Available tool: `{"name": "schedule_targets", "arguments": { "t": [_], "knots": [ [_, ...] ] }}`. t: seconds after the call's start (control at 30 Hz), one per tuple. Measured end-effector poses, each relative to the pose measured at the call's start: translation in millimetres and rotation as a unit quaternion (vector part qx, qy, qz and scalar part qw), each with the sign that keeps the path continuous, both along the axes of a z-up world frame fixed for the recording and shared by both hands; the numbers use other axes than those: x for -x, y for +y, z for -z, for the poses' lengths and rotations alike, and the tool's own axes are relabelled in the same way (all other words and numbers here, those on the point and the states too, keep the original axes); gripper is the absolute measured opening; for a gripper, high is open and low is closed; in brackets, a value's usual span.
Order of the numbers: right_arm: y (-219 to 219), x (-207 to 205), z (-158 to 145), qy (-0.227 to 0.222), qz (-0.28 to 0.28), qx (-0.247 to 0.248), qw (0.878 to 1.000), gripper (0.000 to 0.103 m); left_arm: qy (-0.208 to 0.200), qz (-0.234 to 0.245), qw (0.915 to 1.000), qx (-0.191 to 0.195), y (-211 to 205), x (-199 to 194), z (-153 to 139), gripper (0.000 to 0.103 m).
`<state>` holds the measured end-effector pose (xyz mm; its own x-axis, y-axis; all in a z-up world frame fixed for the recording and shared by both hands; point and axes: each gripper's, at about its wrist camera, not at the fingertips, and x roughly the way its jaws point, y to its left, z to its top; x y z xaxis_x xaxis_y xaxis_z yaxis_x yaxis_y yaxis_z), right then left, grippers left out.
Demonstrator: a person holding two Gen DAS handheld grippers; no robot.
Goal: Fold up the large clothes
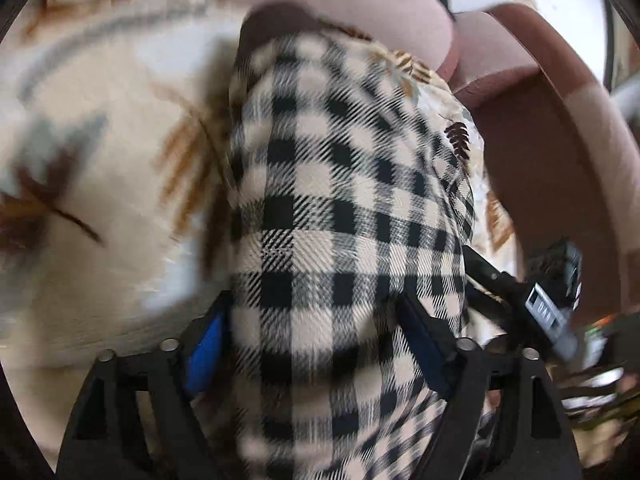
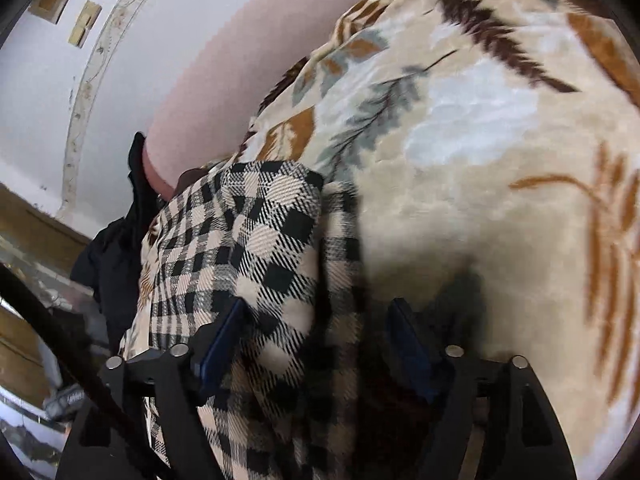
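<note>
Left wrist view: plaid garment [image 1: 340,208] is seen between parted left gripper [image 1: 316,344] jaws, on the blanket [image 1: 92,152]; right gripper [image 2: 316,328] is likewise spread.

The left gripper [image 1: 316,344] is pitched steeply downward, its jaws spread wide, with checked cloth bunched between the blue pads [image 1: 204,354]; no pinch can be made out. The right gripper [image 2: 316,344] is likewise tilted down and held wide apart, nothing being clamped between its fingers [image 2: 220,344].
</note>
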<state>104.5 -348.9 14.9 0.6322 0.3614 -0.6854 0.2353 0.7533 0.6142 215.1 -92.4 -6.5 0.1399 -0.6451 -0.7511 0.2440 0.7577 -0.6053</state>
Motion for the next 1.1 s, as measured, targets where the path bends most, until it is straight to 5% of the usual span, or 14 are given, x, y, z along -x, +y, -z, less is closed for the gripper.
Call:
{"name": "schedule_targets", "arguments": {
  "t": [0.1, 0.13, 0.17, 0.27, 0.53, 0.7, 0.87, 0.97, 1.1],
  "knots": [
    [7.5, -11.2, -0.3, -0.008, -0.002, 0.013, 1.0, 0.087, 0.005, -0.019, 0.9995, 0.022, -3.1, -0.2, 2.3, 0.086],
    [10.3, -15.4, 0.1, -0.01, -0.008, 0.008, 1.0, 0.074, -0.002, -0.013, 0.9998, 0.018, -6.4, 1.9, -0.5, 0.076],
    [13.3, -20.1, 1.6, -0.01, -0.018, -0.02, 1.0, 0.039, -0.015, -0.008, 0.9998, 0.009, -9.1, 5.9, -5.3, 0.07],
    [27.8, -26.1, -13.4, -0.021, -0.021, 0.0, 1.0, 0.027, -0.032, -0.007, 0.9994, 0.011, -3.2, 14.4, -24.9, 0.047],
    [62.7, -21.4, -63.1, -0.11, -0.064, -0.033, 0.991, 0.025, -0.073, -0.034, 0.9966, 0.016, 41.4, 24.0, -71.5, 0.042],
    [71.1, -29.0, -36.9, -0.042, -0.037, 0.09, 0.994, 0.043, -0.05, -0.088, 0.9889, -0.109, 41.1, 16.4, -37.8, 0.046],
    [53.1, -8.3, -62.3, -0.079, -0.003, 0.095, 0.992, 0.043, -0.074, -0.114, 0.9882, -0.069, 58.5, 47.2, -54.1, 0.046],
    [59.7, 2.2, -75.8, -0.099, -0.025, 0.082, 0.991, 0.028, -0.092, -0.115, 0.9866, -0.07, 61.3, 74.3, -61.9, 0.046],
    [93.4, 5.4, -64.8, -0.069, -0.101, 0.055, 0.991, 0.024, -0.097, -0.113, 0.9839, -0.099, 69.9, 116.3, -50.2, 0.048]
  ]
}}
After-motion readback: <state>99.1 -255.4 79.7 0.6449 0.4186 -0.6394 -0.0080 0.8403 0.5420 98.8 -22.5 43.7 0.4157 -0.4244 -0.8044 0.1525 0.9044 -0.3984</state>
